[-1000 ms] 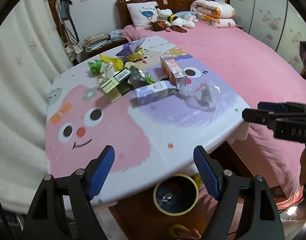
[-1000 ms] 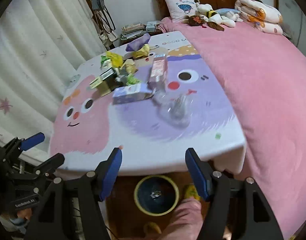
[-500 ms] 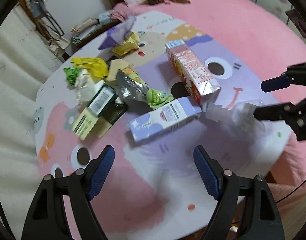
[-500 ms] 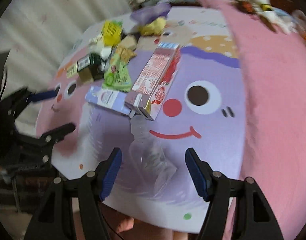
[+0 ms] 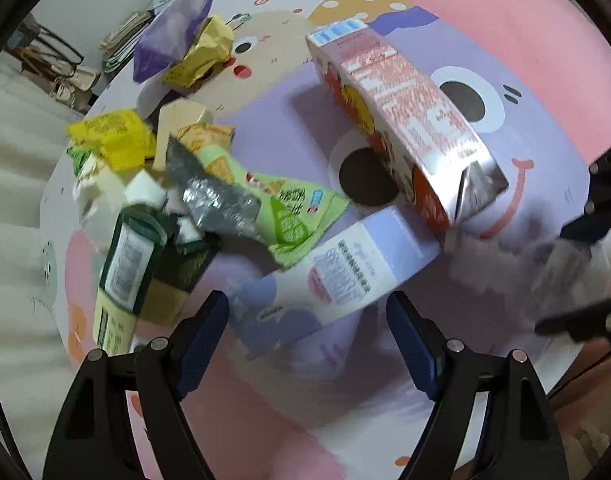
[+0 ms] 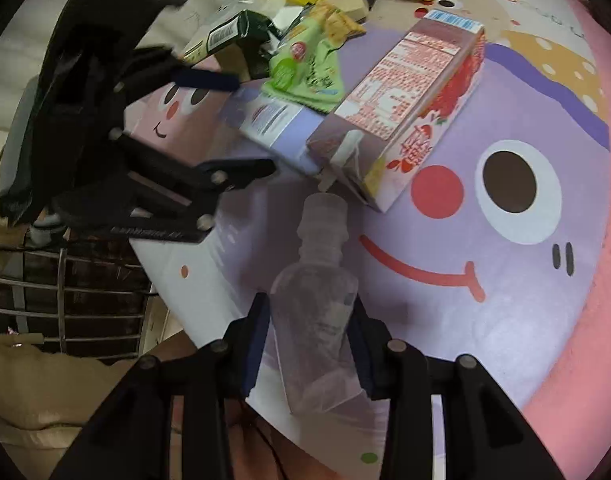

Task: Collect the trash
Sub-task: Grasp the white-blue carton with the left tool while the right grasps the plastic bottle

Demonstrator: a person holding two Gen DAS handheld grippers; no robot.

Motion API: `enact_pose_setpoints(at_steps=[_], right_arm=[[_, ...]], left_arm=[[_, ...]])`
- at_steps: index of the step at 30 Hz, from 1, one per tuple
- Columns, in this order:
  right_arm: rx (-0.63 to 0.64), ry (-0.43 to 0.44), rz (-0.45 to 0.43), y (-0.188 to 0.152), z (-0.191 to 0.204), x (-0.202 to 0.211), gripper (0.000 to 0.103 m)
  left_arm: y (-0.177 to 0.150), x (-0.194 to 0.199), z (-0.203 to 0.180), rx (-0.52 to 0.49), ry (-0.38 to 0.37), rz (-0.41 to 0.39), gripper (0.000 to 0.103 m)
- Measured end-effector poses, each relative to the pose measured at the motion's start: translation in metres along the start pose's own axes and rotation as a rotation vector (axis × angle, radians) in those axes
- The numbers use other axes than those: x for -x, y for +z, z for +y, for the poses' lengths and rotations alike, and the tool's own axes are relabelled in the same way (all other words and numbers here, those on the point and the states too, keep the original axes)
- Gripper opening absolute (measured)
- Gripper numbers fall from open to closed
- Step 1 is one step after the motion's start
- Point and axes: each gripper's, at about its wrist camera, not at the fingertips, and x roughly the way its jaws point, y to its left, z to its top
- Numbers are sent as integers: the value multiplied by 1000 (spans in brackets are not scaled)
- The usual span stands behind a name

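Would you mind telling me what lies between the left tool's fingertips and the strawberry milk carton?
The lavender carton lies across that stretch, its far end touching the strawberry milk carton. The left tool stands open before it. The left wrist view shows this.

Left wrist view: close above the bench (image 5: 545, 128), tilted down and forward along the left claw (image 5: 307, 344), blue fingertips low in the frame, litter pile filling upper left. Right wrist view: equally close, facing down along the right claw (image 6: 309, 348), bench (image 6: 505, 320) edge at lower left. Shared by both: red milk carton (image 5: 401, 120) (image 6: 413, 96), lilac carton (image 5: 337, 272) (image 6: 277, 124), green wrapper (image 5: 293, 216) (image 6: 305, 68). Each claw inside the other frame: right at the right edge, left at upper left.
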Motion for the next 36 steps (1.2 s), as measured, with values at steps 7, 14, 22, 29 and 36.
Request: enact_pose_setpoints(at_steps=[7, 14, 22, 29, 36], right_arm=[[-55, 59, -27, -2, -8, 1, 36], [-69, 78, -26, -2, -14, 3, 37], [-117, 80, -12, 0, -19, 1, 40], [-129, 67, -1, 0, -13, -1, 40], [-84, 9, -8, -1, 22, -4, 35]], left_arm=[[18, -7, -6, -79, -12, 33, 80], [29, -20, -7, -122, -41, 106, 80], [30, -24, -11, -98, -76, 107, 62], [-6, -13, -9, 17, -28, 94, 33], [-73, 13, -10, 168, -30, 26, 33]])
